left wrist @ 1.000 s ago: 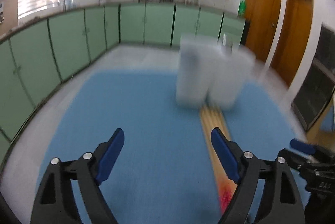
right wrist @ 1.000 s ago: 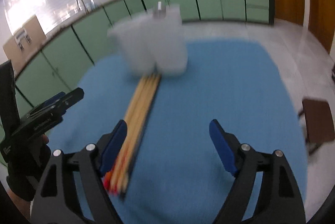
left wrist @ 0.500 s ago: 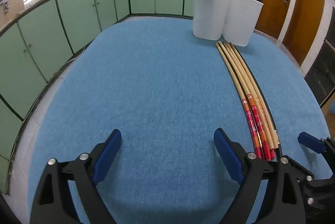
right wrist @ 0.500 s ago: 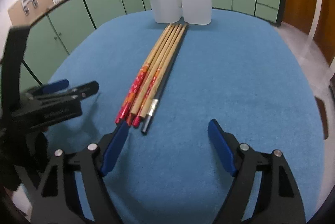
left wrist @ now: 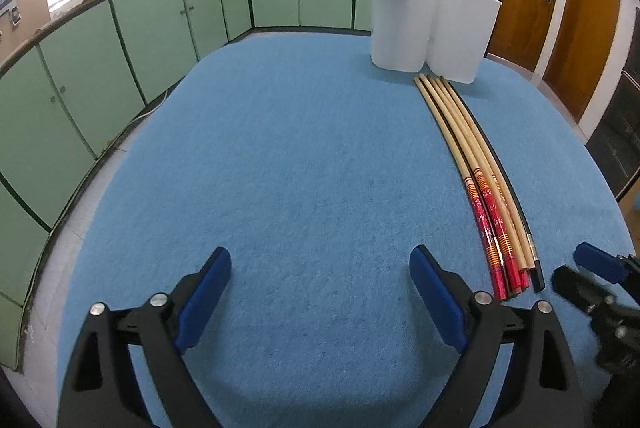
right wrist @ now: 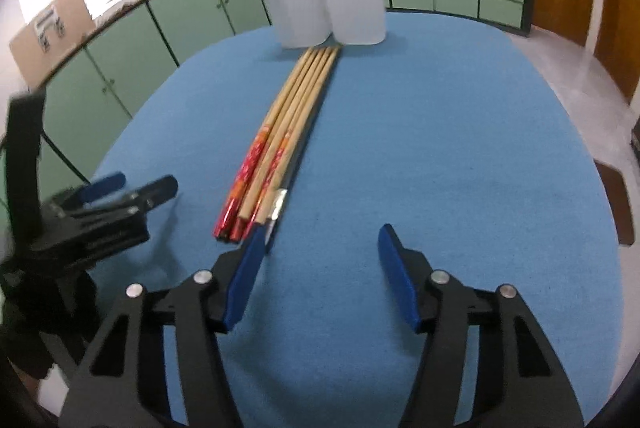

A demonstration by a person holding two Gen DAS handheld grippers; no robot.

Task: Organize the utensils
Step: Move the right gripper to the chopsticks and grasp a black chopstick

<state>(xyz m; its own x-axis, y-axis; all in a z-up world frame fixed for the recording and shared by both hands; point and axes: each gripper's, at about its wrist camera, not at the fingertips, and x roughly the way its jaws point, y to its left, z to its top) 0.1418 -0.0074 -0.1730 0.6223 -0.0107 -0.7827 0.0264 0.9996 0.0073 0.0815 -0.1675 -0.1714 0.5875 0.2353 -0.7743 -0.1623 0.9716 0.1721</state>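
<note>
Several long chopsticks [left wrist: 476,168] lie side by side on the blue mat [left wrist: 300,168]: wooden ones with red patterned ends and one black one with a silver band. They also show in the right wrist view [right wrist: 280,144]. Their far tips reach two white holders [left wrist: 432,28] at the mat's far end, seen too in the right wrist view [right wrist: 328,12]. My left gripper [left wrist: 320,288] is open and empty, left of the chopsticks' near ends. My right gripper [right wrist: 320,268] is open and empty, its left finger just short of the chopsticks' near ends.
Green cabinets [left wrist: 120,40] run along the left and the back. Wooden doors [left wrist: 560,0] stand at the right. The right gripper shows at the lower right of the left wrist view [left wrist: 600,292]; the left gripper shows at the left of the right wrist view [right wrist: 92,212].
Both grippers have pulled back from the holders toward the chopsticks' near ends. Over the last half second the right gripper has edged closer to the chopsticks. Both stay open.
</note>
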